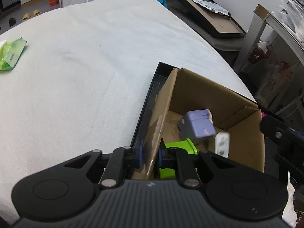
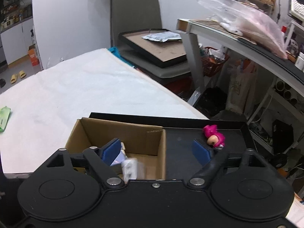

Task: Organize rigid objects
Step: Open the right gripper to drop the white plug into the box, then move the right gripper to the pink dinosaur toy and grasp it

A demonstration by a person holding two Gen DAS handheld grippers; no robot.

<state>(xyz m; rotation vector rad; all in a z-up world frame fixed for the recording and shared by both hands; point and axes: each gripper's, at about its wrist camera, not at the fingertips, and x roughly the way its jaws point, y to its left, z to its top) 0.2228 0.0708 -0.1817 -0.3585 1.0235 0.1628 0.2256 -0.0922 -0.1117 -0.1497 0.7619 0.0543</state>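
Left wrist view: the left claw (image 1: 149, 154) pinches the cardboard box (image 1: 245, 150) wall. Right claw (image 2: 156, 152) is spread wide above that box. Inside the box lie a purple toy (image 1: 197, 126), a green piece (image 1: 180, 146) and a white thing (image 1: 222, 142). A pink toy (image 2: 214, 136) lies outside the box, on the black tray (image 2: 182, 136).

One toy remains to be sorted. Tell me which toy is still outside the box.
The pink toy: it lies on the black tray, beside the box; the purple, green and white ones are inside.
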